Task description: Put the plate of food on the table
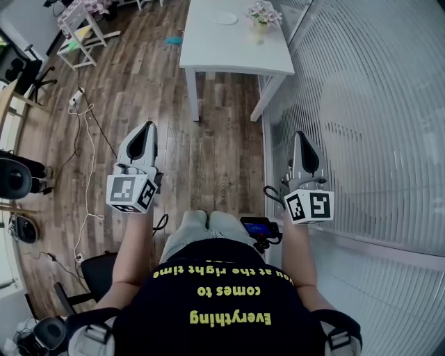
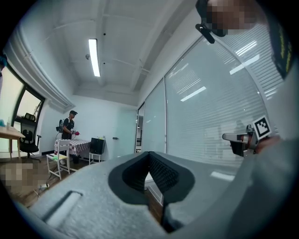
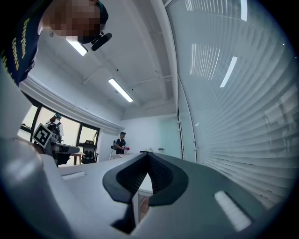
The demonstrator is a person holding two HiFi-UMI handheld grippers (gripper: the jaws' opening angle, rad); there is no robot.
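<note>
A white table (image 1: pixel 208 49) stands on the wood floor ahead of me, at the top of the head view. On it lie a pale round plate (image 1: pixel 224 18) and a small pot of pink flowers (image 1: pixel 263 14); whether the plate carries food is too small to tell. My left gripper (image 1: pixel 144 132) is held level in front of me, well short of the table, its jaws shut with nothing between them (image 2: pixel 149 153). My right gripper (image 1: pixel 300 138) sits beside it, close to the glass wall, also shut and empty (image 3: pixel 147 153). Neither touches anything.
A glass wall with blinds (image 1: pixel 361 104) runs along my right. A white chair (image 1: pixel 80 35) stands far left, and cables (image 1: pixel 87 139) trail over the floor on the left. A person (image 2: pixel 69 126) stands by a cloth-covered table (image 2: pixel 74 145) at the far end of the room.
</note>
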